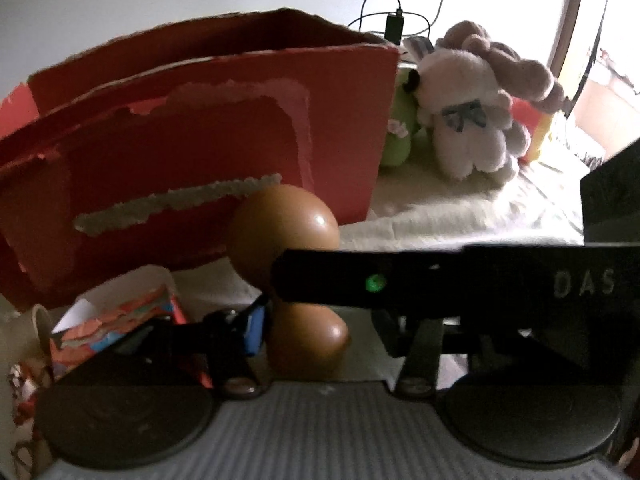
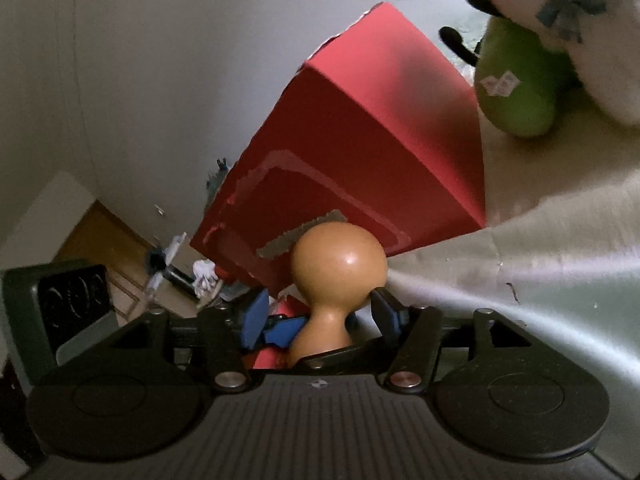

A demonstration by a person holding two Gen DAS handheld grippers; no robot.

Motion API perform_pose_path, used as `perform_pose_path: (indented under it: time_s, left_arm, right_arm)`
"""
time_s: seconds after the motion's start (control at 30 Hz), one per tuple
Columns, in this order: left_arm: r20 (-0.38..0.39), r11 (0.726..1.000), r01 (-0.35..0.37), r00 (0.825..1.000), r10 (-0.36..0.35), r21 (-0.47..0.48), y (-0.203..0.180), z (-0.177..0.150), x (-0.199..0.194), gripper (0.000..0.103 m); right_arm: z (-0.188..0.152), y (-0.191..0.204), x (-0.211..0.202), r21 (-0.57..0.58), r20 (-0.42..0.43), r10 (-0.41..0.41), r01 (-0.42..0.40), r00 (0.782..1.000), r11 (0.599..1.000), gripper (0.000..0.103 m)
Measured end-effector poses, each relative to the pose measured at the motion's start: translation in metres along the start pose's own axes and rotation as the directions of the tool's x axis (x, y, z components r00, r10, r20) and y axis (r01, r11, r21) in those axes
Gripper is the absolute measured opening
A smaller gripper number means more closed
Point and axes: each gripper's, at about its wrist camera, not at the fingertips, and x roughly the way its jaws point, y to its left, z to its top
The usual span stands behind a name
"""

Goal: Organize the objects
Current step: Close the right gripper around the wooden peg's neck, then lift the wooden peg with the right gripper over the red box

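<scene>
Left wrist view: a brown gourd stands upright at frame centre before the red box, its waist hidden by the right tongs; the left tongs' grip is unclear.

Right wrist view: the right tongs pinch the gourd's narrow waist, bulb upward, centre frame.

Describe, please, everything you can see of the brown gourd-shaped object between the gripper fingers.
The gourd is smooth, glossy and orange-brown, perhaps wood. It has a round upper bulb, a narrow waist and a wider lower bulb. It stands upright in front of the red box. In the right wrist view the right gripper closes around its waist. In the left wrist view the other gripper's black body crosses it. Its base is hidden.
</scene>
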Motion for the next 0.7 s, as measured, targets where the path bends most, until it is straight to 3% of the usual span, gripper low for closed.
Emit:
perform_pose_path:
  time_s: [0.3, 0.4, 0.53, 0.7]
  left_arm:
    - [0.002, 0.999, 0.001, 1.0, -0.001, 0.047, -0.014, -0.001, 0.005, 0.042]
    - [0.004, 0.999, -0.003, 1.0, 0.003, 0.048, -0.014, -0.001, 0.006, 0.042]
    - [0.008, 0.999, -0.01, 1.0, 0.009, 0.038, -0.011, -0.001, 0.004, 0.042]
    - [0.023, 1.0, 0.003, 1.0, -0.003, 0.017, -0.005, -0.004, -0.008, 0.042]
  right_arm:
    - [0.002, -0.012, 0.004, 0.08, -0.002, -0.009, 0.009, 1.0, 0.997, 0.053]
    - [0.002, -0.01, 0.003, 0.059, -0.007, -0.019, 0.02, 1.0, 0.998, 0.052]
    - [0.002, -0.007, 0.004, 0.036, -0.026, 0.003, -0.002, 1.0, 0.999, 0.041]
    - [-0.002, 0.007, 0.004, -0.05, -0.015, 0.012, -0.013, 1.0, 0.999, 0.037]
